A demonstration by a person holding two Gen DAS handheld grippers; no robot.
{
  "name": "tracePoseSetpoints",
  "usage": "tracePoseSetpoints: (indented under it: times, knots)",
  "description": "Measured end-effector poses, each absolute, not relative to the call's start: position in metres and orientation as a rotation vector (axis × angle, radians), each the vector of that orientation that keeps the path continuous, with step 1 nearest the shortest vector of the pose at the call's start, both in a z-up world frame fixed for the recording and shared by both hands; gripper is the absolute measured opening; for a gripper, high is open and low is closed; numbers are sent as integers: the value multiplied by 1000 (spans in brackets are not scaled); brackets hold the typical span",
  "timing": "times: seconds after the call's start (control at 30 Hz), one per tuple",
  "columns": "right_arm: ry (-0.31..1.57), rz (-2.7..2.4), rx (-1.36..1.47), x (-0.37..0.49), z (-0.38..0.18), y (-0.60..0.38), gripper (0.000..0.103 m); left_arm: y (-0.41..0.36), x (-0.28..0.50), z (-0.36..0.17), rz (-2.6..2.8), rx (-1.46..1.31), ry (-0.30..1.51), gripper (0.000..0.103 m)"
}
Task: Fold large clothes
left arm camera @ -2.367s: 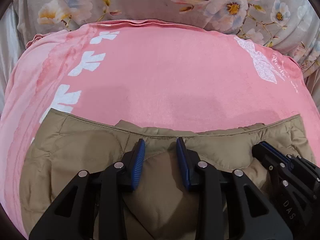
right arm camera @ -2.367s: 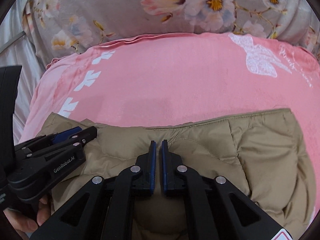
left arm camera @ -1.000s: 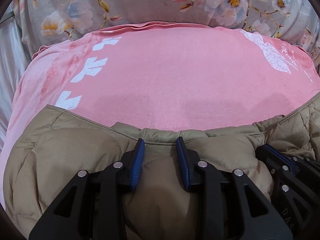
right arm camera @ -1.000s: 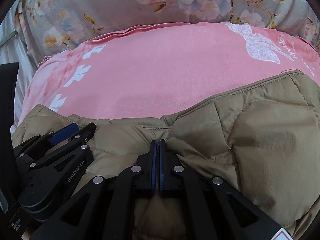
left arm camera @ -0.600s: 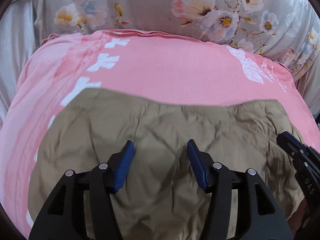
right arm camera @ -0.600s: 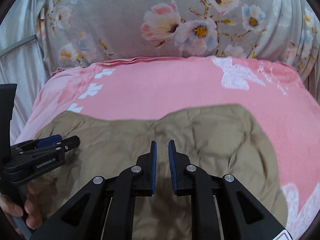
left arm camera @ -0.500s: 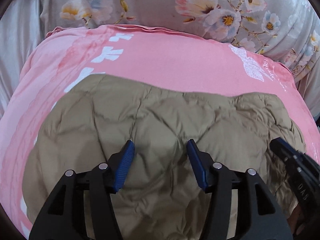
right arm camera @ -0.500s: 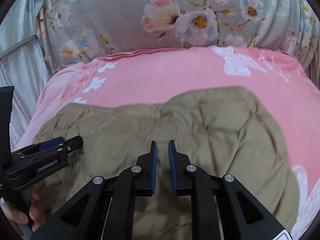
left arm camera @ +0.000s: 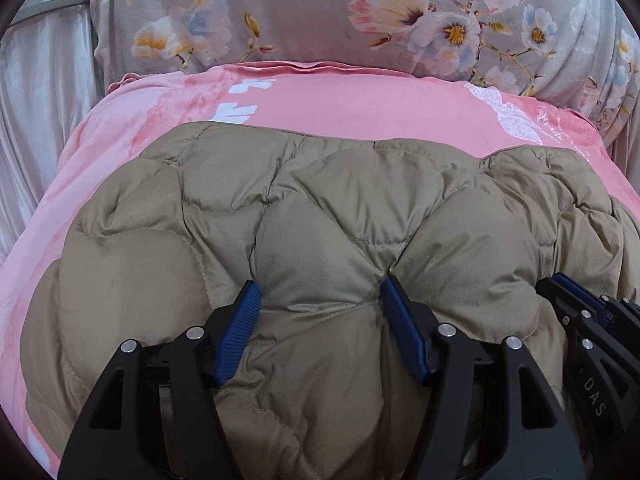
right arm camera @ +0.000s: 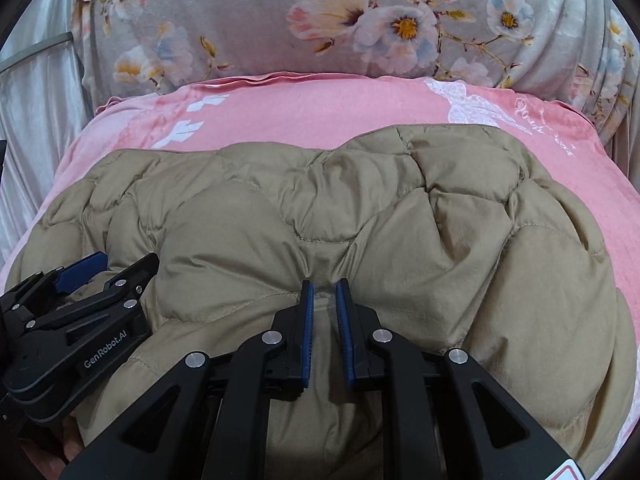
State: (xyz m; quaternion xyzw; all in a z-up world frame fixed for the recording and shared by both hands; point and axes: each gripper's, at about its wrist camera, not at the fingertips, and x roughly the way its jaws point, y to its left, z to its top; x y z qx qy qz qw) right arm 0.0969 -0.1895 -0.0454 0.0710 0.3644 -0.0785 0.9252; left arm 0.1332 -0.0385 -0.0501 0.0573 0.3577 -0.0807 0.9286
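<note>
A tan quilted puffer jacket (left arm camera: 320,216) lies folded on the pink blanket (left arm camera: 360,100); it also shows in the right wrist view (right arm camera: 360,220). My left gripper (left arm camera: 320,292) is open wide, its blue pads resting against the jacket's near part with padding bulging between them. My right gripper (right arm camera: 323,284) has a narrow gap between its pads, holding nothing, its tips at a crease of the jacket. The right gripper shows at the right edge of the left wrist view (left arm camera: 576,300). The left gripper shows at the left of the right wrist view (right arm camera: 100,272).
The pink blanket (right arm camera: 320,112) with white prints covers the bed. A grey floral pillow or cover (left arm camera: 360,20) stands behind it. Pale curtain fabric (left arm camera: 36,92) hangs at the left.
Both grippers let go of the jacket's edge after carrying it forward over the rest. The jacket now lies folded and both grippers have dropped lower onto it.
</note>
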Motion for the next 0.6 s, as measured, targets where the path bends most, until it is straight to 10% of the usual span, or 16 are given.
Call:
tracePoseSetpoints:
  times: [0.6]
  knots:
    - [758, -187, 112, 98, -49, -185, 15, -41, 133, -54, -147, 140, 728, 62]
